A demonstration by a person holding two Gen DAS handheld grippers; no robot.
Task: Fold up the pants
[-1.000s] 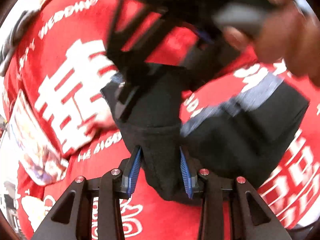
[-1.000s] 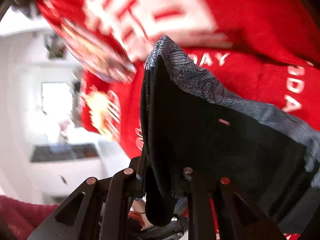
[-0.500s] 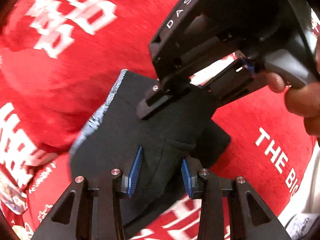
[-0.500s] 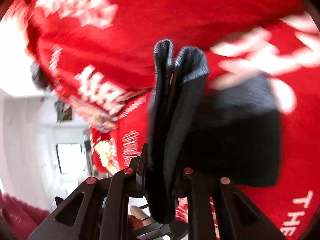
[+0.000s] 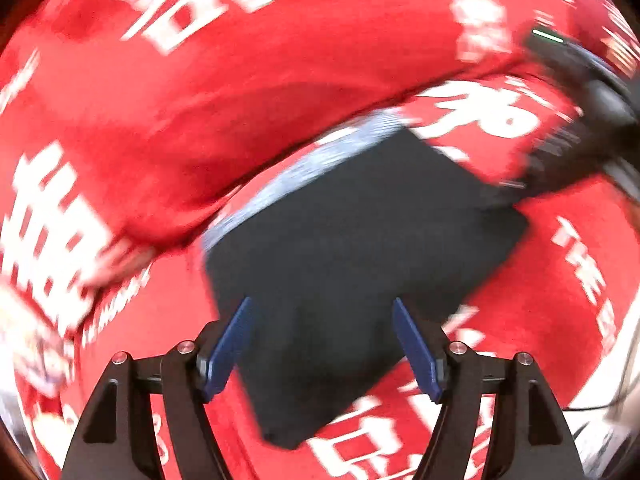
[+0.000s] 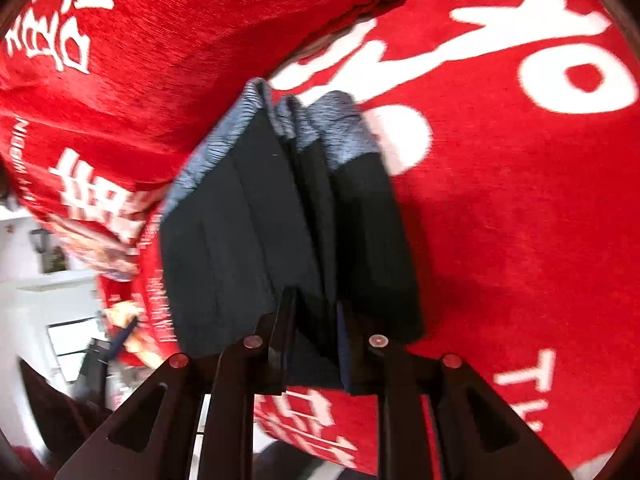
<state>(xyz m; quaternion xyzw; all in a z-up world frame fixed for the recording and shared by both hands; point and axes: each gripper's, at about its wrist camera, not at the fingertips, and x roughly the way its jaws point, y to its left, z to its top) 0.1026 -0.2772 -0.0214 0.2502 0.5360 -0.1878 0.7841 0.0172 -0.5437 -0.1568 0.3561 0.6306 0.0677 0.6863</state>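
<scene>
The black pants [image 5: 360, 248] with a blue-grey patterned waistband [image 5: 304, 168] lie folded into a flat square on the red cloth. My left gripper [image 5: 322, 344] is open just above the near edge of the pants, its blue pads [image 5: 230, 344] apart and holding nothing. In the right wrist view the pants [image 6: 256, 220] show as several stacked layers with the waistband [image 6: 340, 132] at the far end. My right gripper [image 6: 314, 328] is shut on the near edge of the folded layers.
A red cloth with large white lettering [image 5: 200, 92] covers the surface, with a raised red fold [image 6: 168, 60] behind the pants. A white room with furniture [image 6: 52, 280] shows past the cloth's left edge. The other gripper's dark body [image 5: 592, 92] is at far right.
My left gripper has opened and let go of the pants, which now lie flat. My right gripper has swung lower with the folded edge still held.
</scene>
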